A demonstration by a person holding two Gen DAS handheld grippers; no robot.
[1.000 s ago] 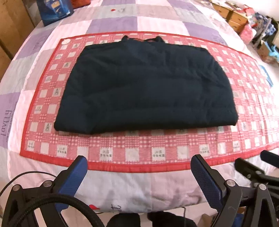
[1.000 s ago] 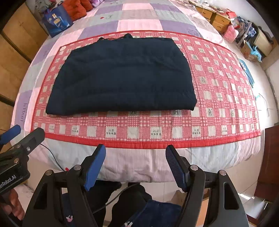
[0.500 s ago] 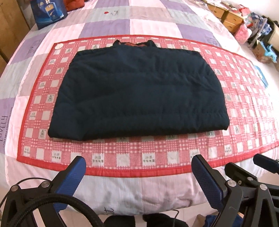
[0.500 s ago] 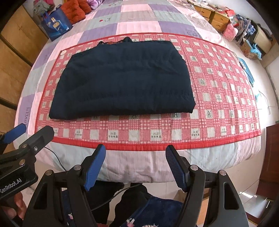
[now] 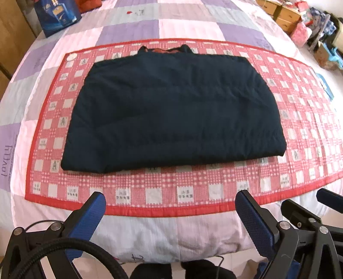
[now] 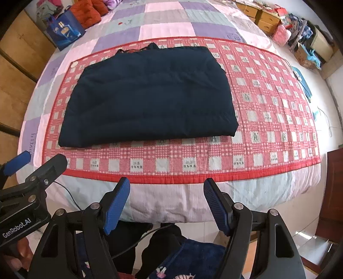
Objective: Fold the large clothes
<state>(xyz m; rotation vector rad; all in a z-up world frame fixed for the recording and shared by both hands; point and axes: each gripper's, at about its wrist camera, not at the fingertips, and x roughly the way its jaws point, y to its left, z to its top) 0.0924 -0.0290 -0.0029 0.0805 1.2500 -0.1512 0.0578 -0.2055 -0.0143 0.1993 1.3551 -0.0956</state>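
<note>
Folded dark navy jacket (image 5: 171, 115) lies flat on red checked mat (image 5: 193, 193) atop patchwork-quilted bed (image 5: 150, 238). Right wrist view alone shows orange cushions (image 6: 88, 12) beyond blue bag (image 6: 64, 32), wooden wardrobe (image 6: 15, 70) and person's slippered feet below. Left gripper (image 5: 169, 206) jaws wide apart, empty, clear of bed. Right gripper (image 6: 167, 193) jaws likewise parted, holding nothing, short of mat edge.
</note>
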